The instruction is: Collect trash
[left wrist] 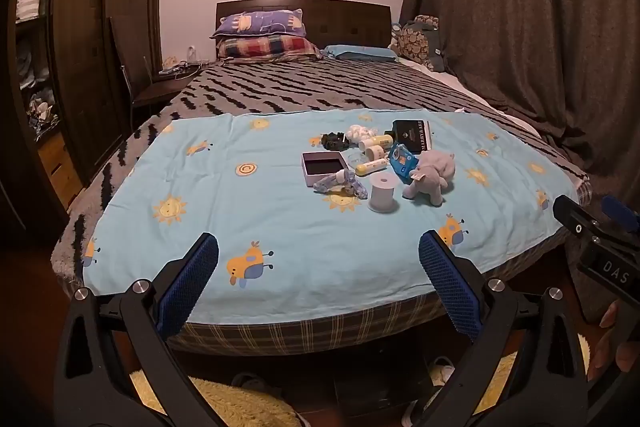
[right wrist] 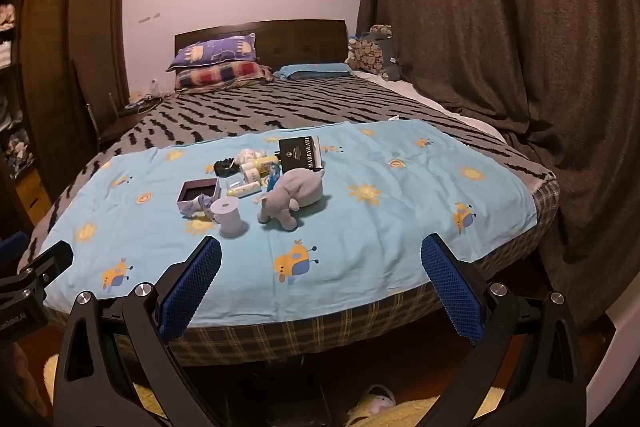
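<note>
A cluster of small items lies on a light blue cartoon-print sheet point(left wrist: 280, 211) at the foot of the bed. It holds a grey plush elephant point(left wrist: 430, 177), a white spool point(left wrist: 383, 191), an open dark box point(left wrist: 324, 167), a crumpled bluish wrapper point(left wrist: 340, 185), a blue packet point(left wrist: 402, 163), small yellow-white bottles point(left wrist: 370, 167), a black book point(left wrist: 412, 135), a black scrunchie point(left wrist: 336, 141) and white balls point(left wrist: 358, 133). My left gripper point(left wrist: 318, 257) hovers open at the bed's near edge, well short of the cluster. My right gripper point(right wrist: 320, 259) is open too, with nothing between its fingers.
Pillows point(left wrist: 260, 35) and a headboard point(left wrist: 344, 23) are at the far end. A grey curtain point(left wrist: 520, 27) hangs on the right and a wardrobe point(left wrist: 80, 47) stands on the left. A yellow fluffy rug point(left wrist: 240, 403) and slippers point(right wrist: 374, 401) lie on the floor below.
</note>
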Demonstrator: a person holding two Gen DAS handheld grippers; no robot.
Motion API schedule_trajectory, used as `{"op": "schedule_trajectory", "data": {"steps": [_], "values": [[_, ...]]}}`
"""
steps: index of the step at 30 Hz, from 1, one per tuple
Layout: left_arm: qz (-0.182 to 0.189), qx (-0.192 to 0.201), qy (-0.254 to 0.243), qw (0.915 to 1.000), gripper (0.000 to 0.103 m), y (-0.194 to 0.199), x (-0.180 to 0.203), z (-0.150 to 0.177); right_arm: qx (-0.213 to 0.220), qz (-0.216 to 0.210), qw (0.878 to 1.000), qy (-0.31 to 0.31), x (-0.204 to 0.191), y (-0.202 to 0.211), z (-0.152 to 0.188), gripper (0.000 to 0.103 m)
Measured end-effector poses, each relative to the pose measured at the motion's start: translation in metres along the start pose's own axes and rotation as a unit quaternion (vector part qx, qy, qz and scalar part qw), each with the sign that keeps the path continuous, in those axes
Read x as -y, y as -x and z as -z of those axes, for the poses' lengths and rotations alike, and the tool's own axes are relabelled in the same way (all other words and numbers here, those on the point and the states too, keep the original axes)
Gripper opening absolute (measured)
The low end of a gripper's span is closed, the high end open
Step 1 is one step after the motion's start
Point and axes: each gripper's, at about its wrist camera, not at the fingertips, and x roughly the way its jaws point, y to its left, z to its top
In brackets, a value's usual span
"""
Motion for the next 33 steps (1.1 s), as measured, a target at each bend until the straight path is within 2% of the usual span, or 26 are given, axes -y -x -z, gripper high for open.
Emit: {"op": "schedule_trajectory", "data": {"steps": [33], "values": [[0.000,0.003,0.002,1.0000,0.095,0.0016,-0.0001,-0.0028,0.002,-0.006,1.000,0.002,-0.0034,0.0026,-0.0046,0.100]]}}
